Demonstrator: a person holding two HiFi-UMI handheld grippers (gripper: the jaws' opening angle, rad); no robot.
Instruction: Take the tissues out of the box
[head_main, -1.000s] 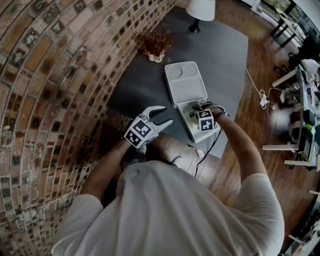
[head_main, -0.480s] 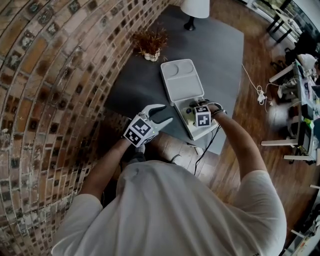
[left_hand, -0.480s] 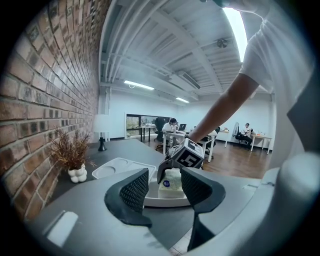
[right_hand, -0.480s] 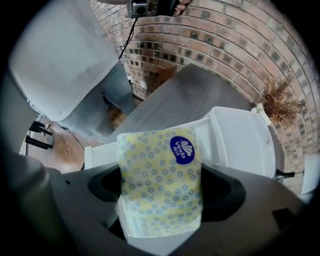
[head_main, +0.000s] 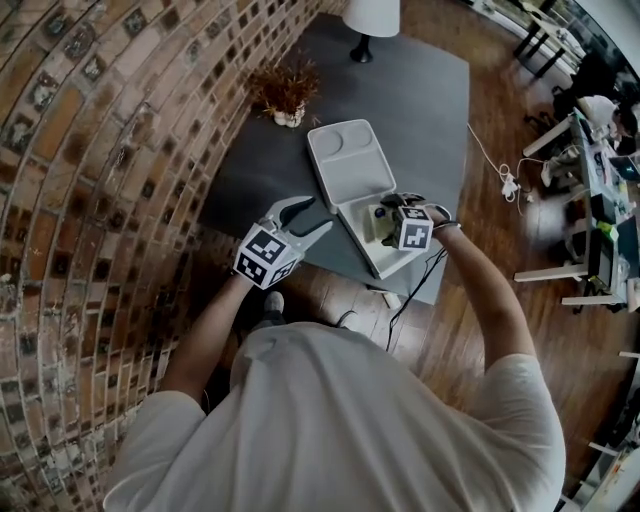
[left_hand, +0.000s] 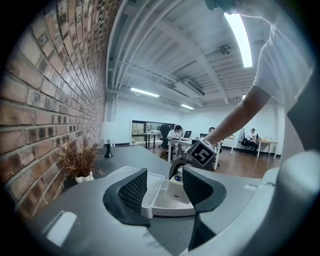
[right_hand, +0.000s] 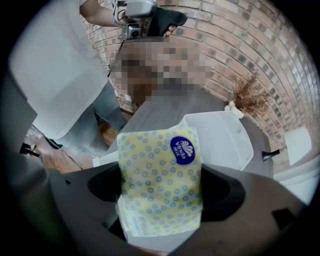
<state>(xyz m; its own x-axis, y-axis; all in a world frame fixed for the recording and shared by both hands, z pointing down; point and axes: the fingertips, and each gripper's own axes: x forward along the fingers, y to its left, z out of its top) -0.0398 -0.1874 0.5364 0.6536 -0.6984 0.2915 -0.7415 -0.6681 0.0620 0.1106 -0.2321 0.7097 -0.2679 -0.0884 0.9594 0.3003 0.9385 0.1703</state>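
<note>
A white box (head_main: 388, 262) lies on the dark grey table with its lid (head_main: 346, 166) folded back. My right gripper (head_main: 398, 214) reaches into the box's base and is shut on a yellow patterned tissue pack (right_hand: 159, 180) with a blue round label. The jaws press on both of its sides, and the pack (head_main: 380, 222) stands upright over the base. My left gripper (head_main: 313, 214) hovers open and empty at the table's near edge, left of the box. In the left gripper view its jaws frame the box (left_hand: 172, 194) and the right gripper (left_hand: 176, 167).
A dried plant in a small vase (head_main: 285, 95) stands behind the box by the brick wall. A lamp (head_main: 368, 20) is at the table's far end. A cable (head_main: 412, 288) hangs over the wooden floor. Desks (head_main: 590, 200) stand at the right.
The right gripper has stayed over the box's base, and the yellow pack now shows at its tip. The left gripper has hardly moved. The head camera has shifted a little.
</note>
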